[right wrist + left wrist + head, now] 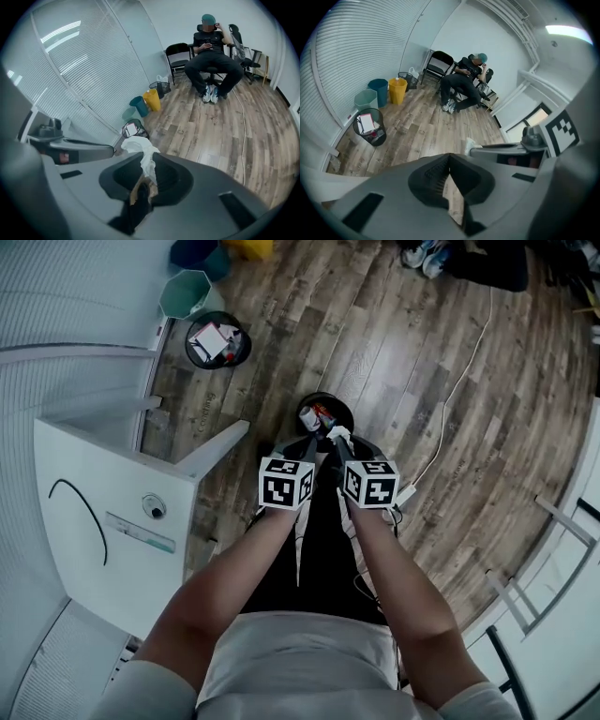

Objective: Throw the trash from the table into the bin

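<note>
My right gripper (pixel 146 161) is shut on a crumpled white tissue (pixel 139 146) that sticks out past its tips; something brownish shows deeper between the jaws. In the head view both grippers hang side by side over a small black bin (pixel 343 412) on the floor, which holds red scraps. The tissue (pixel 338 434) is just above the bin's near rim. My left gripper (pixel 450 157) has its tips together with nothing visible between them. The left gripper (pixel 307 441) sits right beside the right gripper (pixel 334 440).
A white table (pixel 103 484) stands at the left. A black mesh bin (pixel 217 341) with paper stands by the wall, then teal (pixel 186 292), blue and yellow bins. A person sits on a chair (pixel 213 56) across the room. A white cable (pixel 459 381) runs over the wood floor.
</note>
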Action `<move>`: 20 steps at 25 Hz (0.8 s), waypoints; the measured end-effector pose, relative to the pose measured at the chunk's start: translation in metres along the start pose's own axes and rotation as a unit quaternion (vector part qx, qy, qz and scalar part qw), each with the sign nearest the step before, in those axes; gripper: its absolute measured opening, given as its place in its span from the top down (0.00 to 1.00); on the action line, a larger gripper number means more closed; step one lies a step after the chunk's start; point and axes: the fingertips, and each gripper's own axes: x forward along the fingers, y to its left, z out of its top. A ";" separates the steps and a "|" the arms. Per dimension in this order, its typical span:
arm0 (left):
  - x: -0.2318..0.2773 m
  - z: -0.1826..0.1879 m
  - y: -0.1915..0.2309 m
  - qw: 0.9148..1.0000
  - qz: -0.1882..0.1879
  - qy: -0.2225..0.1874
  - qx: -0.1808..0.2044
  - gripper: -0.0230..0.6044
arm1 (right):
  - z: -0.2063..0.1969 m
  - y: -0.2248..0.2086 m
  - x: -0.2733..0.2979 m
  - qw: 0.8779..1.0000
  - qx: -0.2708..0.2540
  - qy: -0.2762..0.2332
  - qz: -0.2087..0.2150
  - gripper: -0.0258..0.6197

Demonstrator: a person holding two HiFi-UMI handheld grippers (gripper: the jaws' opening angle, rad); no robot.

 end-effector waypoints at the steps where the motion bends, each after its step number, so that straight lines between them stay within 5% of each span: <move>1: 0.008 -0.008 0.002 1.000 0.000 0.006 0.006 0.95 | -0.005 -0.007 0.008 1.000 0.004 0.003 -0.002 0.86; 12: 0.072 -0.068 0.051 0.999 0.017 0.042 -0.027 0.95 | -0.056 -0.043 0.085 0.999 0.022 0.034 -0.005 0.86; 20: 0.075 -0.070 0.054 0.998 0.023 0.039 -0.034 0.95 | -0.068 -0.045 0.096 0.998 0.029 0.049 -0.008 0.86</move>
